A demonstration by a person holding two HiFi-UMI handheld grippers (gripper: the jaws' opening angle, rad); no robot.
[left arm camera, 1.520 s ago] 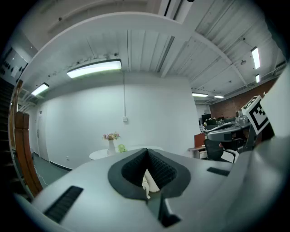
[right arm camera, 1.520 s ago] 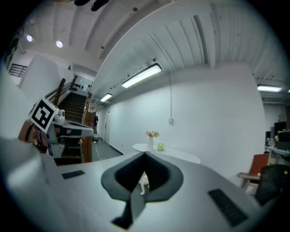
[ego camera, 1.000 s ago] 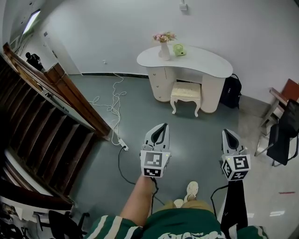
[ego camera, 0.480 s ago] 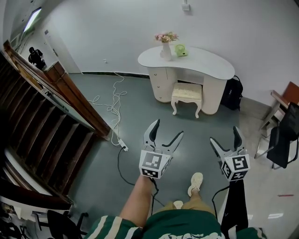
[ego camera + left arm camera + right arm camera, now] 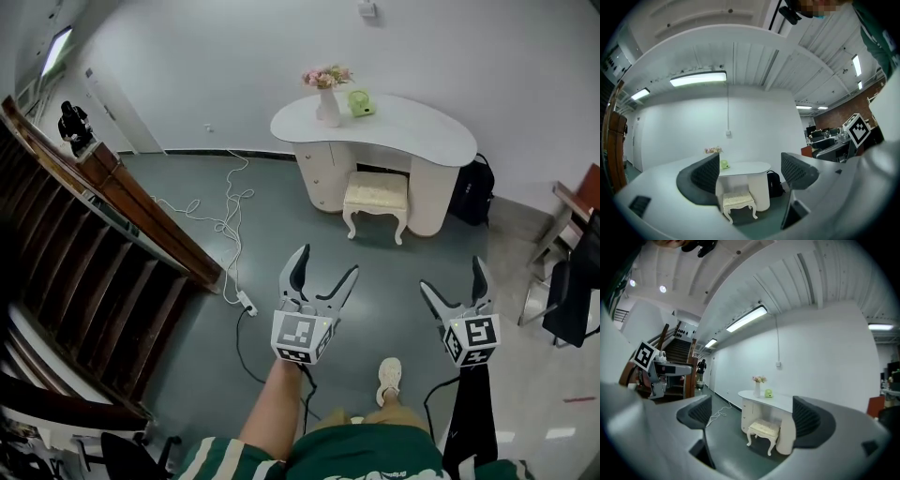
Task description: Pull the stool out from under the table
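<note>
My left gripper (image 5: pixel 326 262) and right gripper (image 5: pixel 452 277) have just been opening and stand wide apart, empty, well short of the stool (image 5: pixel 377 195) tucked partly under the white table (image 5: pixel 412 136). It looks light and rigid with a padded top, so I'd clamp the hard seat rail at its front corners, not the cushion.

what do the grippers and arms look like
The left gripper and right gripper have white bodies, dark textured jaws and a cube of black-and-white square markers each. A black sleeve covers the right arm; the shirt is green-and-white striped.
</note>
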